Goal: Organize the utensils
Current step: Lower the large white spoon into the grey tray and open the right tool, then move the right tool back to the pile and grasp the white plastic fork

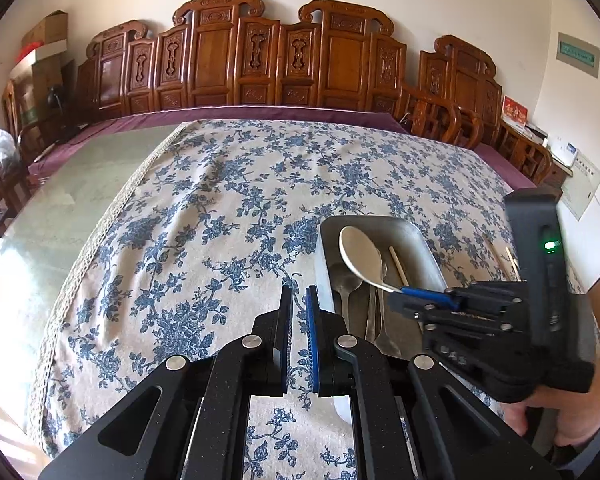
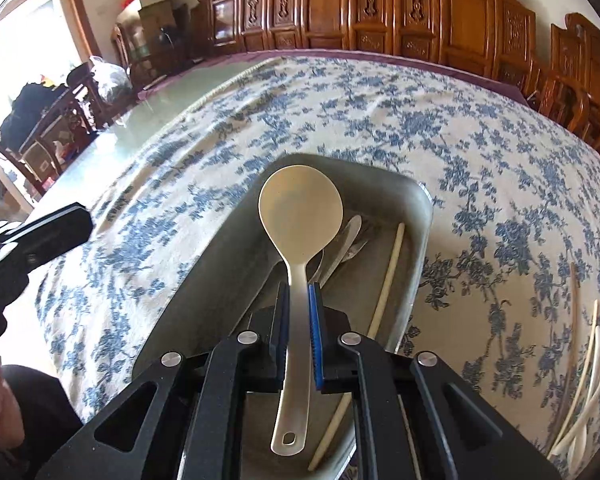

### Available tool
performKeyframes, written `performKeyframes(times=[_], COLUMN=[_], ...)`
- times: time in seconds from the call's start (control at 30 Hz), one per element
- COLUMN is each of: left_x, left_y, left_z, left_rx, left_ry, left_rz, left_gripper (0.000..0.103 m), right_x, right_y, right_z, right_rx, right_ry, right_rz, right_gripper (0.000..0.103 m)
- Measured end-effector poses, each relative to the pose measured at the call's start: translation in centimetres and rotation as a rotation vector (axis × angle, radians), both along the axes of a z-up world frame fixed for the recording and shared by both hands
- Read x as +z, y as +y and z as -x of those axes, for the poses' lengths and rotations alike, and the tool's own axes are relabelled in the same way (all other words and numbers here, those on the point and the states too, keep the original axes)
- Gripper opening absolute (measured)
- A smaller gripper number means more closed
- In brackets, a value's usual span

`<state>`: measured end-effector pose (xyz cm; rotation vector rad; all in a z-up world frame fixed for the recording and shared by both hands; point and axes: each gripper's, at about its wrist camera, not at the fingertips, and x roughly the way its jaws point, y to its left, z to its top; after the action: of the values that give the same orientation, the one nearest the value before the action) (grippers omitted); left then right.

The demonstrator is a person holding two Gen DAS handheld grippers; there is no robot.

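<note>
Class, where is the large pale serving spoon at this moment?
The serving spoon is clamped by its handle in the right gripper, bowl raised over the metal tray holding other utensils.

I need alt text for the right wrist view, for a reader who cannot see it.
The right gripper is shut on the handle of a large pale spoon, held over a metal tray that holds a chopstick and other spoons. The tray sits on a blue-flowered tablecloth; more utensils lie to its right.
</note>
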<state>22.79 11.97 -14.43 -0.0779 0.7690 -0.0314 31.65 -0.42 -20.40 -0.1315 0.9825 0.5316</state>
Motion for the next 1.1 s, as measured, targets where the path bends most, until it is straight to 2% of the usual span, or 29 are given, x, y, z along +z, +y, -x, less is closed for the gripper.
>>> performKeyframes(times=[0.2,0.43,0.67,0.93,0.97,1.03,1.07,1.1], left_x=[0.0,0.0,0.0,0.1,-0.1,-0.4,-0.5,-0.6], left_y=[-0.1,-1.0,-3.0,-5.9,-6.3,-7.0,-7.3,-7.7], left_z=[0.0,0.2,0.9,1.0,0.9,0.8,0.8,0.8], left_rx=[-0.006,-0.018,-0.048,-0.109,-0.119,-0.141,-0.148,-0.156], left_ry=[0.000,-0.004,-0.020,-0.031,-0.025,-0.009,-0.007,-0.007], left_rz=[-0.001,-0.010,-0.030,-0.026,-0.023,-0.019,-0.020,-0.025], left_gripper=[0.005,0.005,0.005,0.005,0.007,0.019,0.028,0.031], right_x=[0.0,2.2,4.9,5.1,4.8,4.3,4.1,3.8], right_y=[-0.2,-2.7,-8.8,-16.9,-18.5,-20.4,-21.1,-22.2], right_z=[0.2,1.4,3.5,5.1,5.1,5.1,5.1,5.1], right_rx=[0.014,0.027,-0.029,-0.140,-0.165,-0.200,-0.213,-0.231], right_ry=[-0.006,-0.038,-0.089,-0.115,-0.105,-0.097,-0.093,-0.088], right_rz=[-0.008,-0.048,-0.052,0.022,0.032,0.056,0.065,0.076], right_gripper=[0.012,0.012,0.013,0.013,0.012,0.012,0.012,0.012])
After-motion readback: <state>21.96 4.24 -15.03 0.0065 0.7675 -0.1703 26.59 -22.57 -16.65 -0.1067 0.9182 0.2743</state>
